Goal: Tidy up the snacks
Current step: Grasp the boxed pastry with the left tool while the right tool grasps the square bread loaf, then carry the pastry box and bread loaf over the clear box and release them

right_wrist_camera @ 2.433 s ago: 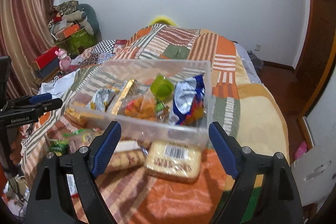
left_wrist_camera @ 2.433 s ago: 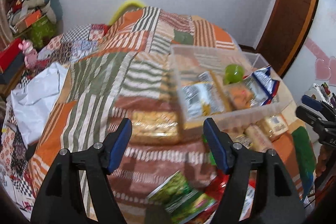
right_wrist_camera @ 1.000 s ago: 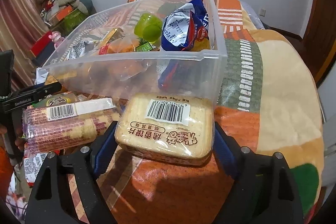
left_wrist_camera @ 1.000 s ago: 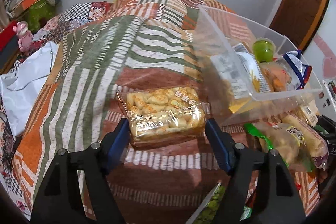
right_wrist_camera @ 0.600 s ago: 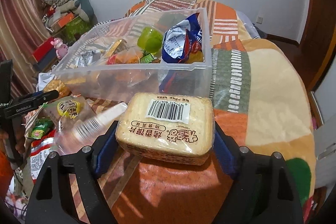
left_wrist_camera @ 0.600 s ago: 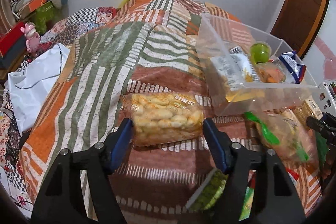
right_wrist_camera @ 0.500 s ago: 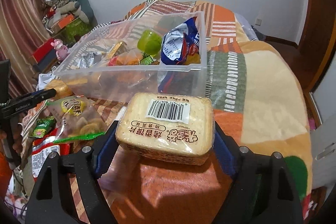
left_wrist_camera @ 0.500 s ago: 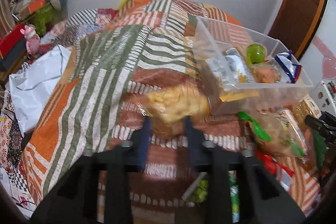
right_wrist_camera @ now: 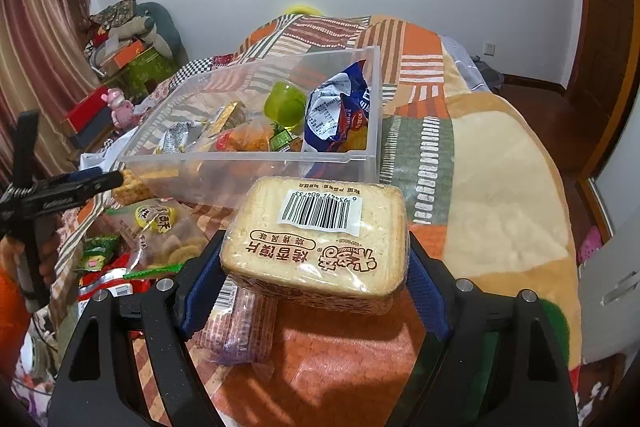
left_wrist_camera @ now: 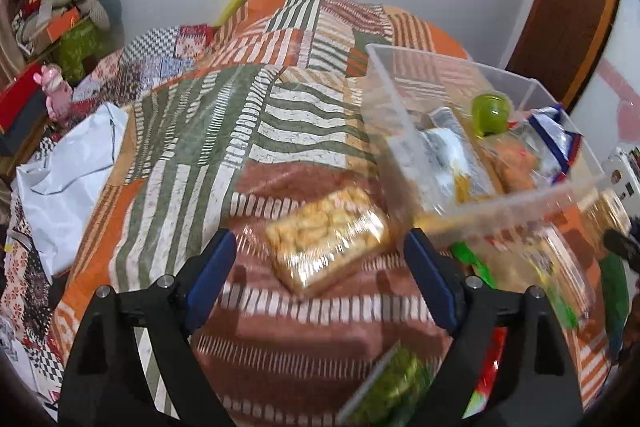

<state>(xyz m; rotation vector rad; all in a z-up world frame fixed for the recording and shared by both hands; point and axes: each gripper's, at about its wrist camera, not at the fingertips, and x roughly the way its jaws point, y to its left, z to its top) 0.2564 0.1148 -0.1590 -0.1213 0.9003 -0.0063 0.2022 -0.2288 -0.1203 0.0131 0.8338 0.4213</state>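
Blurring softens the cookie pack (left_wrist_camera: pixel 326 233), lying on the bed quilt (left_wrist_camera: pixel 224 131) ahead of the released left claw (left_wrist_camera: pixel 316 281). Clenched on the barcoded bread-slice pack (right_wrist_camera: pixel 316 243), the right claw (right_wrist_camera: pixel 314 301) holds it before the clear bin (right_wrist_camera: pixel 256 147).

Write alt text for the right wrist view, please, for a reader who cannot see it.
The right gripper holds a wrapped bread pack above a patchwork blanket. Behind it stands a clear plastic bin that holds snacks.
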